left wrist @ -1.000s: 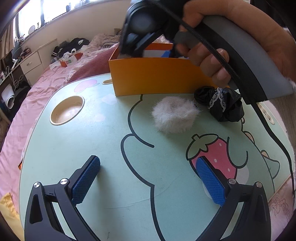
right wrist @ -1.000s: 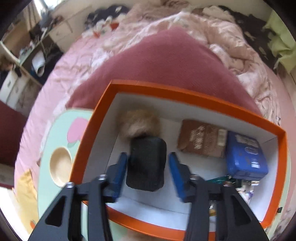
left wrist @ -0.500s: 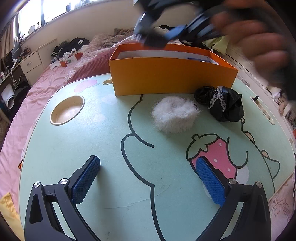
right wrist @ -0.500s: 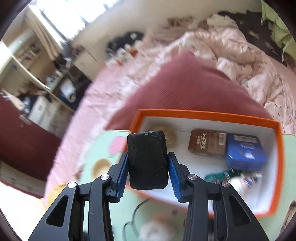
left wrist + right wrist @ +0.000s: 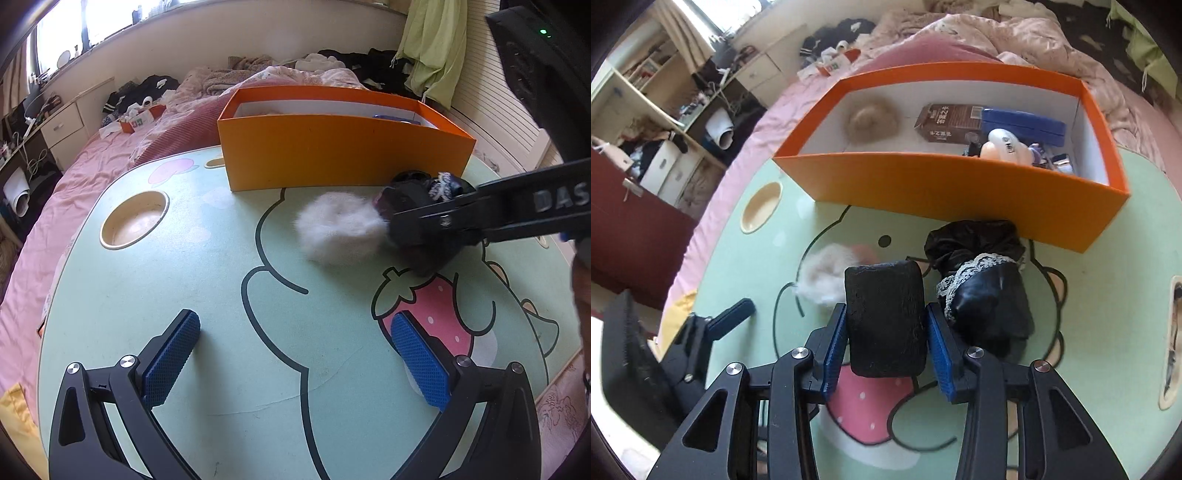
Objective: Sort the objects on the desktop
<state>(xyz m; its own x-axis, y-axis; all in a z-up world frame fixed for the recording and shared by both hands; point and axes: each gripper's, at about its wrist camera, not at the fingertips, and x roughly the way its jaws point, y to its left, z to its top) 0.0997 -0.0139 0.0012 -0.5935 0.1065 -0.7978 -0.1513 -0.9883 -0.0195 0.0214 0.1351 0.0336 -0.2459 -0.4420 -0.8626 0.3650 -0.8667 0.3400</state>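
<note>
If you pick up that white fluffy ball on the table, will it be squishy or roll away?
The white fluffy ball looks like loose, wispy fur, so it is probably very light and squishy. It sits slumped and flattened on the table, so it likely won't roll. Fingers may sink into it.

The green cartoon-printed table [image 5: 155, 280] carries an orange box [image 5: 332, 155], a white fluffy scrunchie [image 5: 338, 230] and a black lace-trimmed scrunchie [image 5: 979, 280], the scrunchies near the box's front wall.

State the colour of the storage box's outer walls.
Orange; the storage box shows best in the right wrist view.
</note>
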